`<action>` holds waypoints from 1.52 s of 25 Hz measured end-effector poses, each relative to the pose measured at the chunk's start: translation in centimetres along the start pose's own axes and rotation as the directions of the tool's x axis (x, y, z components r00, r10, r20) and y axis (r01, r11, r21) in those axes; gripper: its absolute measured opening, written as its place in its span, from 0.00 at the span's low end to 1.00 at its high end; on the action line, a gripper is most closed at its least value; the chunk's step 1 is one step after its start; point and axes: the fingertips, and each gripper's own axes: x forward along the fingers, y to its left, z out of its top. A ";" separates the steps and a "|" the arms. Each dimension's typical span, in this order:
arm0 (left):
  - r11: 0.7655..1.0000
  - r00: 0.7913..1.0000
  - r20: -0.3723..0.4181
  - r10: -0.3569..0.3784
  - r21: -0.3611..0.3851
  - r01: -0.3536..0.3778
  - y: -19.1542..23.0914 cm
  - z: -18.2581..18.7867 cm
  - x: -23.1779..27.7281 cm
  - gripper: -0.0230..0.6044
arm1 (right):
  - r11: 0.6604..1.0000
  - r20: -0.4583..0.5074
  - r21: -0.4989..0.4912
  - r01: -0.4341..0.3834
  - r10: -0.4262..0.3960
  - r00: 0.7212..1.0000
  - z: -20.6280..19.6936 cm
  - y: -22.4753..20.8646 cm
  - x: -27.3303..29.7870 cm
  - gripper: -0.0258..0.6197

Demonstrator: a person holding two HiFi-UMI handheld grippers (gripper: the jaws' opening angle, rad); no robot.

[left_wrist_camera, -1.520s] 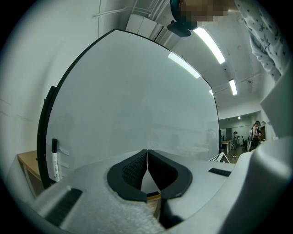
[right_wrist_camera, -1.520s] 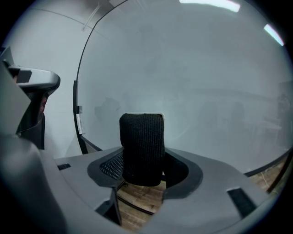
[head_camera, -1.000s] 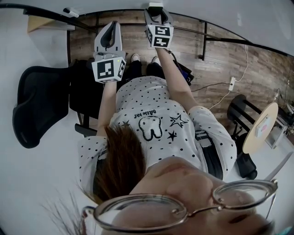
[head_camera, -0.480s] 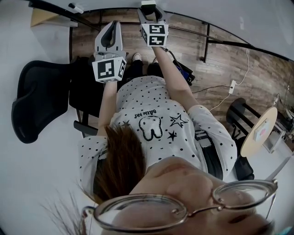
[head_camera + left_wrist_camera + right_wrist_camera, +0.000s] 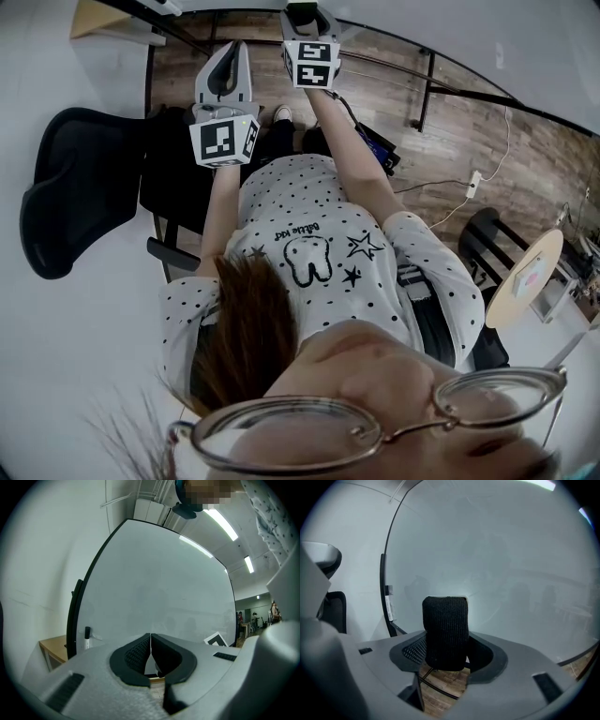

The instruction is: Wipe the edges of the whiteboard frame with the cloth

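Note:
The whiteboard [image 5: 497,559] fills both gripper views, white with a thin black frame [image 5: 384,585] down its left side. My right gripper [image 5: 446,657] is shut on a black knitted cloth [image 5: 445,625], which stands upright between the jaws just in front of the board's lower part. In the head view the right gripper [image 5: 306,13] is held farthest out, at the board. My left gripper [image 5: 150,644] is shut with nothing in it, facing the board and its black frame [image 5: 82,606]. In the head view the left gripper [image 5: 223,73] hangs a little behind and left of the right one.
A black marker [image 5: 87,637] stands at the board's lower left, next to a wooden table [image 5: 50,649]. A black office chair [image 5: 80,187] is at the left. A small round wooden table [image 5: 523,274] and a white cable with a plug strip [image 5: 473,173] lie on the wooden floor at the right.
My right gripper has moved slightly farther out toward the board, still holding the cloth. The left gripper has barely moved.

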 end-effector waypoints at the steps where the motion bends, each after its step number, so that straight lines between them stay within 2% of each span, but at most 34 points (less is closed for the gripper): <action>1: 1.000 1.000 0.000 0.006 0.001 -0.006 0.3 0.0 -0.2 0.07 | 1.000 0.001 0.003 -0.001 0.001 1.000 0.1 0.4 0.2 0.41; 6: 0.999 0.999 -0.003 0.045 0.003 -0.045 2.0 -0.2 -1.3 0.07 | 1.000 0.002 0.022 0.017 -0.017 1.000 0.2 1.0 0.8 0.41; 16: 0.996 0.996 0.001 0.089 0.010 -0.089 3.1 0.2 -2.5 0.07 | 0.996 -0.011 -0.027 -0.081 0.081 0.997 0.0 4.8 1.9 0.41; 24: 0.990 0.990 -0.009 0.138 0.004 -0.138 4.6 -0.2 -3.7 0.07 | 0.992 -0.010 -0.044 -0.114 0.114 0.993 0.5 6.3 3.3 0.41; 30: 0.988 0.988 -0.013 0.153 0.002 -0.153 5.1 -0.1 -3.3 0.07 | 0.994 -0.017 -0.038 -0.105 0.104 0.994 0.7 6.0 3.6 0.41; 38: 0.985 0.985 -0.005 0.172 0.002 -0.172 5.7 0.1 -4.1 0.07 | 0.988 -0.024 -0.043 -0.150 0.149 0.989 0.7 8.2 3.9 0.41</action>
